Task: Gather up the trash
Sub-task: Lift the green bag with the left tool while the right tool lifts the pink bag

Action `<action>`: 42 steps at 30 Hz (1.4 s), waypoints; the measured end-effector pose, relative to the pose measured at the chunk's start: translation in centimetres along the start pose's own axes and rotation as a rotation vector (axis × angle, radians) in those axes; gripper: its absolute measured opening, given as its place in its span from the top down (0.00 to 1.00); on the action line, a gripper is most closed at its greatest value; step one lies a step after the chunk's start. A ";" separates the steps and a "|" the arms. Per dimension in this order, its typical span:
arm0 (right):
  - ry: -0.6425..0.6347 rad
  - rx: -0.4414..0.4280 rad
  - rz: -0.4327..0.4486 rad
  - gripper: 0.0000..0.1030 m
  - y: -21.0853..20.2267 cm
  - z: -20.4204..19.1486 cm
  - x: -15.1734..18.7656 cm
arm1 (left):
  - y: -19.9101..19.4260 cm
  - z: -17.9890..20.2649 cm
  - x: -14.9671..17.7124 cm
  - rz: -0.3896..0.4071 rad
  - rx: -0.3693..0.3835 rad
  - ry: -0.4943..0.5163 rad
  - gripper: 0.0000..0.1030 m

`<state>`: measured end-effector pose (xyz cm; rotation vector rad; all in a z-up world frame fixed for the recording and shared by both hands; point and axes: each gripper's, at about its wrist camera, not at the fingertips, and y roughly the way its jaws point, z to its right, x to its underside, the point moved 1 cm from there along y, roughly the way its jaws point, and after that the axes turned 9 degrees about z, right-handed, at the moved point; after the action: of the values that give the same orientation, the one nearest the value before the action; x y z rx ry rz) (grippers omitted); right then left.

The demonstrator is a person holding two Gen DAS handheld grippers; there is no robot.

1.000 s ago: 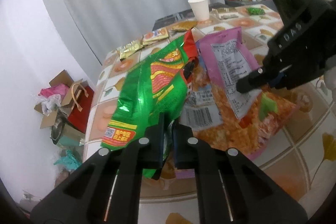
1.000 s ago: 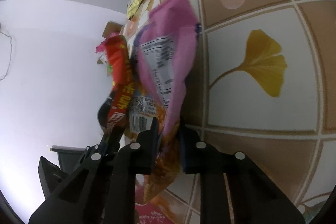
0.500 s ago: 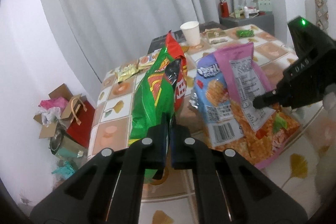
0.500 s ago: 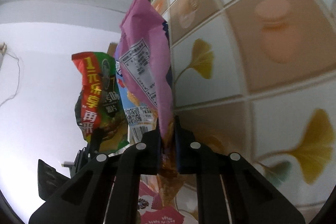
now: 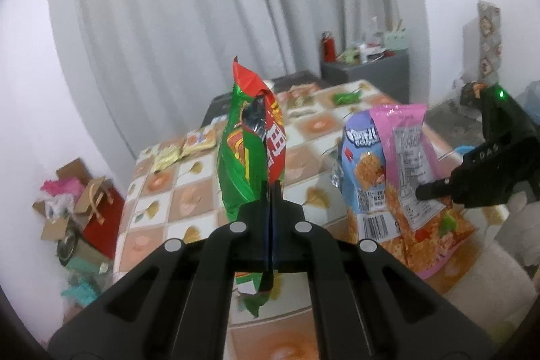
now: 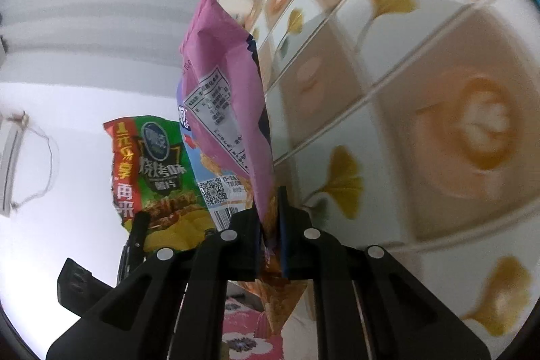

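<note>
Green-and-red crinkled foil snack bag [image 5: 250,154] stood upright in the air above the near edge of the table, pinched at its lower part between the closed black fingers of the left gripper [image 5: 270,208]; torn red top pointed up, bottom corner hung below the jaws. Pink-and-blue plastic snack bag [image 5: 396,177] with an orange cracker print was held beside it, apart from the green one, its barcode panel facing the left camera. Right gripper [image 6: 271,218] was clamped tight on that bag's lower edge, film squeezed between the pads, the bag rising up and away from the fingers. From the right wrist view the green bag [image 6: 158,177] showed to the left, behind the pink one, with the left gripper's black body under it. Below both lay the table [image 5: 314,137] with a tiled cloth of peach squares and yellow ginkgo leaves. Further back on it were small yellow packets [image 5: 184,147] and a green wrapper [image 5: 346,97]. A red paper bag [image 5: 101,218] and cardboard boxes [image 5: 54,221] sat on the floor at left, grey curtain [image 5: 202,5] behind.
</note>
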<state>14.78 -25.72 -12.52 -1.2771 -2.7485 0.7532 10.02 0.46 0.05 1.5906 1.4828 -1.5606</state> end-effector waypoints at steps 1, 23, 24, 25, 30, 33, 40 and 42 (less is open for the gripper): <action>0.008 -0.004 0.014 0.92 -0.5 0.3 0.1 | -0.2 0.5 -0.3 0.010 0.012 0.003 1.00; 0.186 -0.120 0.392 0.92 -19.6 9.7 -0.9 | 0.0 20.4 -11.2 0.206 0.344 0.194 1.00; 0.198 -0.120 0.409 0.92 -20.2 10.2 -1.5 | 0.0 21.8 -11.7 0.216 0.366 0.205 1.00; 0.214 -0.121 0.433 0.92 -21.2 10.8 -1.7 | 0.1 23.2 -12.2 0.224 0.389 0.216 1.00; 0.272 -0.112 0.525 0.92 -23.3 13.5 -2.8 | 0.7 29.3 -13.7 0.237 0.491 0.250 1.00; 0.309 -0.090 0.574 0.92 -24.9 15.7 -3.0 | 1.4 32.8 -14.1 0.238 0.552 0.268 1.00; 0.386 -0.028 0.632 0.92 -27.0 20.9 -4.3 | 4.7 37.8 -14.0 0.196 0.657 0.264 1.00; 0.405 -0.003 0.650 0.92 -28.0 22.1 -4.8 | 6.4 38.6 -14.4 0.170 0.674 0.249 1.00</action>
<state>-6.79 -53.77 -19.09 -2.0800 -2.0188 0.4262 3.13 -40.68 1.19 2.2813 0.9261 -1.9316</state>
